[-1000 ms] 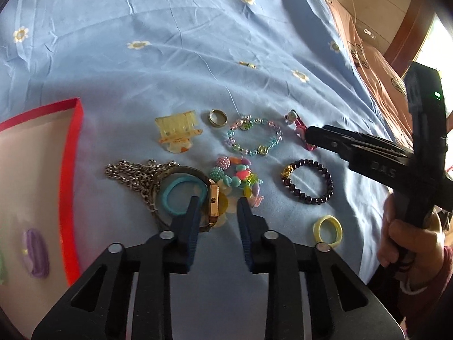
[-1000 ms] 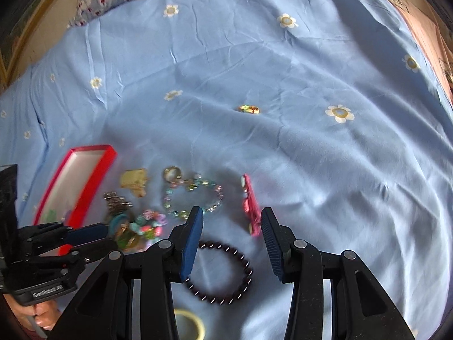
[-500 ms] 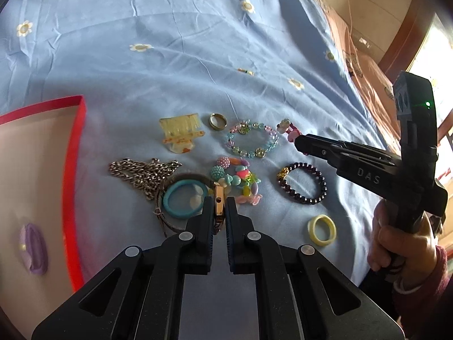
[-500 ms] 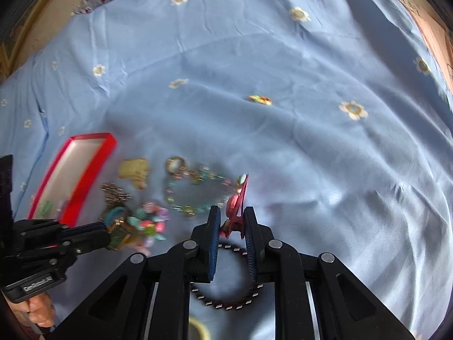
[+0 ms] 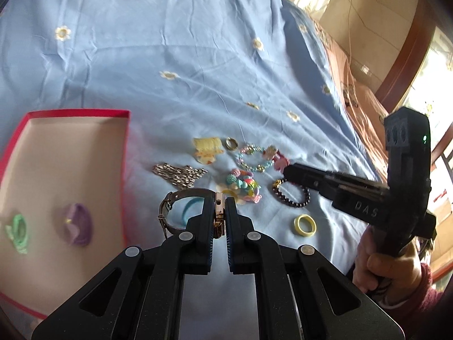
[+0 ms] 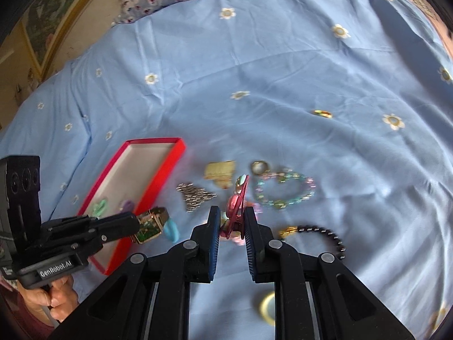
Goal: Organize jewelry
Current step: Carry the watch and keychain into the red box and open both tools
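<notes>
At nine o'clock of the left gripper point(image 5: 218, 212) lies the red tray point(image 5: 124, 170); loose bracelets point(image 5: 254, 158) at twelve; its jaws pinch the watch point(image 5: 218, 215); right gripper point(image 6: 232, 221) clamps the pink clip point(image 6: 236, 206).

Left gripper point(image 5: 218, 212), open around the watch point(image 5: 198, 212) a second ago and clamped on its gold case half a second ago, has now raised it off the blue sheet point(image 5: 198, 65), uncovering the blue ring point(image 5: 189, 211) beneath the strap. Right gripper point(image 6: 231, 221), open over the pink hair clip point(image 6: 236, 212) a second ago, is closed on it and has carried it up and left, above the colourful bead cluster point(image 5: 243, 185). Red box point(image 5: 126, 170) now sits further inside both views.
</notes>
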The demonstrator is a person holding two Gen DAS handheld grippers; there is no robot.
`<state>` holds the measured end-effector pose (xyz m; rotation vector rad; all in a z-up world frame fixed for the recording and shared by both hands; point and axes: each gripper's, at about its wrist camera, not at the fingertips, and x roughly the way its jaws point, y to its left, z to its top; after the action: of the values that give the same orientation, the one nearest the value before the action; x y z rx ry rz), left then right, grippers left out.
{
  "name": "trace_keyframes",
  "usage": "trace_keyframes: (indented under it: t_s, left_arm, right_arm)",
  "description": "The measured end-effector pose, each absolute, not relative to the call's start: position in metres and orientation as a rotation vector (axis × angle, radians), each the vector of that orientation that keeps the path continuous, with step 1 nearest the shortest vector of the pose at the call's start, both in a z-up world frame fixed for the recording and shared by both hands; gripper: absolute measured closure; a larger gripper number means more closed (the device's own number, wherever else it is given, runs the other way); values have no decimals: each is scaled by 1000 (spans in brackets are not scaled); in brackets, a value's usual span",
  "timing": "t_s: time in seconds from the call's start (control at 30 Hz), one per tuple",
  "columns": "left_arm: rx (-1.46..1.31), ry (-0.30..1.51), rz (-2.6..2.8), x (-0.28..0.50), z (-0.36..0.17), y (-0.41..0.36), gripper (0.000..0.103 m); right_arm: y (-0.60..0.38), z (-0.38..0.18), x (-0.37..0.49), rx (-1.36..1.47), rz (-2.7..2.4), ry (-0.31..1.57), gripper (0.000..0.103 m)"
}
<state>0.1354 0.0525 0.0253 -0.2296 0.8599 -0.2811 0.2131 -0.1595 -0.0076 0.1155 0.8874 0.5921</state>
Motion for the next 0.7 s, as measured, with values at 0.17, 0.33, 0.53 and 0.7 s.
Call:
trace_keyframes:
  t_s: [0.17,0.33,0.53,0.7]
  left_arm:
    - [-250,823,-238,122,36,75,97]
    - [-270,797,-180,112,41,102,97]
    - [-295,775,-106,104,41,135,97]
    - [-312,767,-52,104,37,163,97]
  right_arm:
    - [-139,-1,201,107,644,880,86]
    - [-116,1,193,93,691,885,86]
    - [-83,1,188,71,758,895,86]
    - [-52,2,188,51,812,893,86]
